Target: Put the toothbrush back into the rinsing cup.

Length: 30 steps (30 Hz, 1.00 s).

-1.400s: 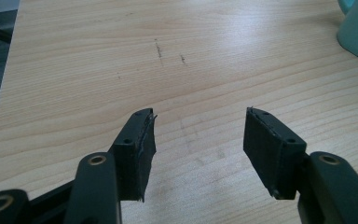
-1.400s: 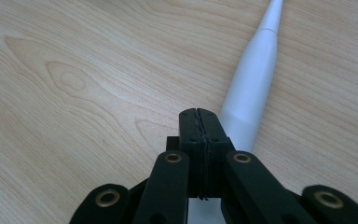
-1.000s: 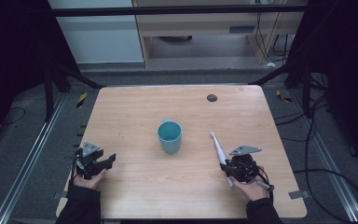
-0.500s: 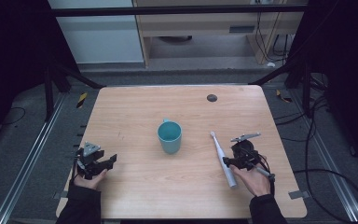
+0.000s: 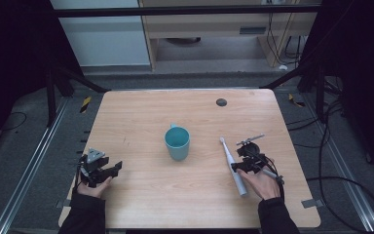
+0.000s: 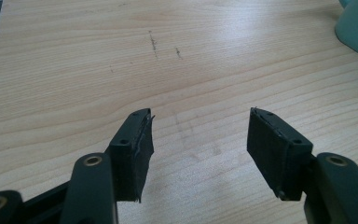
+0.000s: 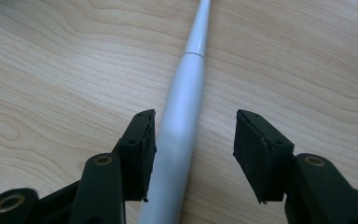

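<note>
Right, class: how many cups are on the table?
1. The blue cup stands upright near the middle of the table, left of the toothbrush. Nothing on the table could hide another.

A lab: wooden table [image 5: 126, 112] in a black-curtained rig, cables [image 5: 341, 180] on floor

Light wood table [image 5: 126, 117] w/ rounded corners sitting on a grey floor [image 5: 24, 151], dark round hole [image 5: 221, 102] showing nr its far right edge. Metal rails [image 5: 29, 161] running along both sides. Black frame struts [image 5: 78, 80] angling down at the back. Pale cabinet [image 5: 102, 39] standing behind, shelf unit [image 5: 209, 29] beside it. Black cables [image 5: 350, 190] trailing over floor at right. Room edges lying dark.
</note>
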{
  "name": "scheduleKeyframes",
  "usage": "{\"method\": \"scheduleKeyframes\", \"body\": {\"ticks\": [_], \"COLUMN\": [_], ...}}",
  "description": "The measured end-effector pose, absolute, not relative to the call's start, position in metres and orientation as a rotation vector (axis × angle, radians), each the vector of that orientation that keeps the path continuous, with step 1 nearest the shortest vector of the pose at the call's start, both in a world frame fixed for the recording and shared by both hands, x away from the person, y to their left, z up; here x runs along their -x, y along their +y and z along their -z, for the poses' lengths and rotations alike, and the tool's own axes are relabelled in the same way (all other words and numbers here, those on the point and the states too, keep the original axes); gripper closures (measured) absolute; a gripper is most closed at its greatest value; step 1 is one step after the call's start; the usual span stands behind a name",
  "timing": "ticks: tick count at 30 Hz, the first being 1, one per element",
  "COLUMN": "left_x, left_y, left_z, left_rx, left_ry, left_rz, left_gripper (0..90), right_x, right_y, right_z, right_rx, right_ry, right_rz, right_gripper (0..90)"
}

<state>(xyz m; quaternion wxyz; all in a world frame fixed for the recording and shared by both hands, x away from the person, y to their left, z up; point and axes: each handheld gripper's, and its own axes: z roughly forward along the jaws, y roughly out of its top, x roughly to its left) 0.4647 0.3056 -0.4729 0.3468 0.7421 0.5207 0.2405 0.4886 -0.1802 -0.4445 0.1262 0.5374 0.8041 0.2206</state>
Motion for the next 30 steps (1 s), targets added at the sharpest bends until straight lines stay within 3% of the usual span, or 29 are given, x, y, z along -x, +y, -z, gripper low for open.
{"method": "scheduleKeyframes", "body": {"ticks": [30], "left_x": [-0.465], "left_y": [0.306], "left_z": [0.473], "left_rx": [-1.935], "left_ry": [1.350], "left_rz": [-0.618], "left_gripper": [40.0], "right_x": [-0.511], "right_y": [-0.163], "right_z": [0.466], "right_rx": [-1.590], "right_ry": [2.494], "right_rz": [-0.446], "right_gripper": [60.3]}}
